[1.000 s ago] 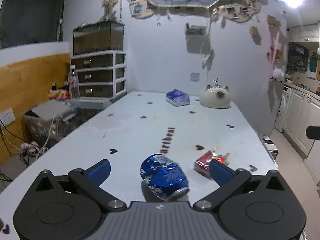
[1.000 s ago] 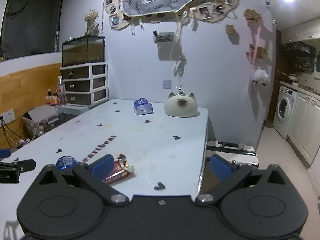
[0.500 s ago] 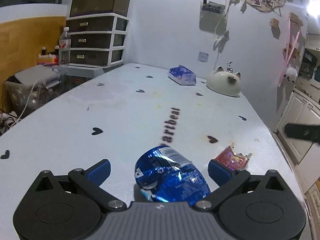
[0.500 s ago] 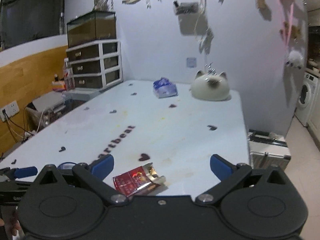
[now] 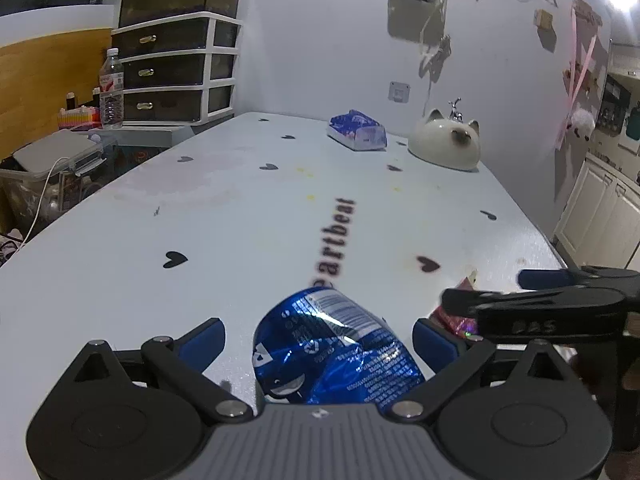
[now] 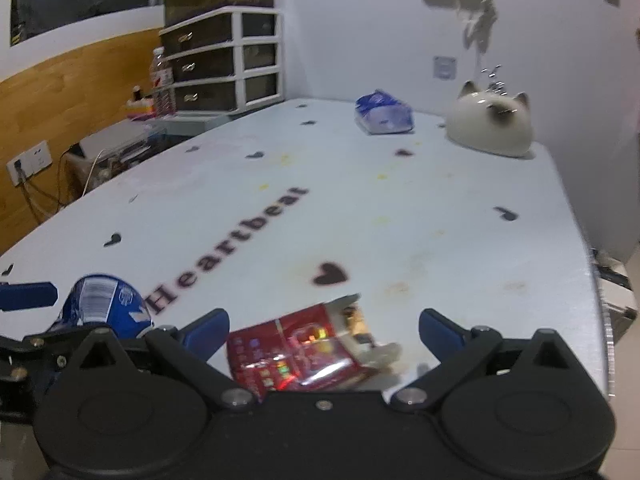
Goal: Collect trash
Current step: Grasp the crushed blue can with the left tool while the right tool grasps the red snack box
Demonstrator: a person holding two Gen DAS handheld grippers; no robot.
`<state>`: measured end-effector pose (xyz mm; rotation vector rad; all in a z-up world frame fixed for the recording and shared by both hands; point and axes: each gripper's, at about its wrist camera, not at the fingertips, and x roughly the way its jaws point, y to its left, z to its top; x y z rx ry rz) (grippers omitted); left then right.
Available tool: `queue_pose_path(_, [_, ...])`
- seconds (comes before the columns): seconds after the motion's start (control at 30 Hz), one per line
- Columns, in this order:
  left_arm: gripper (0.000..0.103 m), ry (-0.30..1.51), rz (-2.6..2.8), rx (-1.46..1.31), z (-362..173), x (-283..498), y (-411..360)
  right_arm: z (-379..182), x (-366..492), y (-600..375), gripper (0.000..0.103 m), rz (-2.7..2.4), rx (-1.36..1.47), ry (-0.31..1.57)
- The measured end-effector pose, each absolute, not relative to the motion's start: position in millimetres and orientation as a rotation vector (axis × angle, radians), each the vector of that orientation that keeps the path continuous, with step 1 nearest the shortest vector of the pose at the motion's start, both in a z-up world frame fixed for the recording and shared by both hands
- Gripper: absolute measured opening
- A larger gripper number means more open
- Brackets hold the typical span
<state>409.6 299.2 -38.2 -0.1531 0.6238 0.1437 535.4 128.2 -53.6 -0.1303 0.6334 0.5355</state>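
Note:
A crushed blue can [image 5: 332, 350] lies on the pale table [image 5: 248, 216] near its front edge, between the spread fingers of my left gripper [image 5: 318, 342], which is open and not squeezing it. In the right wrist view the same can [image 6: 104, 304] shows at the lower left. A torn red packet [image 6: 296, 354] lies flat between the fingers of my right gripper [image 6: 322, 334], also open around it. From the left wrist view the right gripper [image 5: 532, 300] crosses in from the right, hiding most of the red packet [image 5: 456, 320].
A blue-and-white tissue pack [image 5: 358, 130] and a white cat-shaped ornament [image 5: 446, 144] stand at the table's far end. Drawers [image 5: 176, 72], a water bottle [image 5: 111, 90] and a lidded bin [image 5: 52, 160] stand to the left. The table's right edge [image 6: 592, 280] drops to the floor.
Both grippers have moved forward and down to the table. The can now sits deep between the left fingers and the red packet between the right ones; both stay open.

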Motion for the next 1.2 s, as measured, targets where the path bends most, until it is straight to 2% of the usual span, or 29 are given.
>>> queue_pose_path(0.13, [0.095, 0.642, 0.138, -0.162, -43.9, 410.7, 299.4, -62.0, 533.4, 136.1, 0.101, 0.551, -0.161, 0.644])
queue_pose_path(0.2, [0.094, 0.660, 0.129, -0.171, -48.2, 411.8, 299.1, -60.6, 531.6, 134.0, 0.095, 0.556, -0.141, 0.647])
queue_pose_path(0.3, [0.089, 0.679, 0.117, -0.191, -53.6, 413.1, 300.0, -59.9, 526.2, 132.1, 0.091, 0.569, -0.163, 0.642])
queue_pose_path(0.43, [0.076, 0.681, 0.105, -0.241, -55.4, 412.1, 304.3, -59.3, 514.4, 126.2, 0.087, 0.582, -0.189, 0.623])
queue_pose_path(0.47, [0.070, 0.679, 0.104, -0.240, -54.9, 411.2, 304.4, -58.8, 511.4, 124.4, 0.086, 0.584, -0.188, 0.619])
queue_pose_path(0.5, [0.062, 0.676, 0.103, -0.241, -54.3, 410.7, 304.1, -58.5, 508.5, 123.0, 0.081, 0.586, -0.187, 0.619])
queue_pose_path(0.67, [0.063, 0.663, 0.110, -0.220, -50.6, 406.5, 300.4, -51.2, 501.0, 109.5, 0.030, 0.533, -0.147, 0.634])
queue_pose_path(0.7, [0.063, 0.657, 0.109, -0.216, -49.7, 405.4, 298.6, -50.8, 500.5, 106.9, 0.011, 0.525, -0.146, 0.647])
queue_pose_path(0.73, [0.063, 0.652, 0.108, -0.212, -48.6, 404.0, 296.7, -52.2, 499.6, 106.0, 0.008, 0.526, -0.152, 0.660])
queue_pose_path(0.93, [0.063, 0.639, 0.095, -0.202, -47.2, 397.1, 291.0, -44.1, 473.9, 99.5, 0.013, 0.593, -0.196, 0.645])
queue_pose_path(1.0, [0.063, 0.635, 0.096, -0.209, -48.2, 393.3, 291.4, -37.9, 468.5, 98.2, 0.026, 0.601, -0.197, 0.614])
queue_pose_path(1.2, [0.063, 0.631, 0.102, -0.187, -49.3, 380.9, 289.8, -30.4, 495.1, 98.6, 0.040, 0.563, -0.069, 0.574])
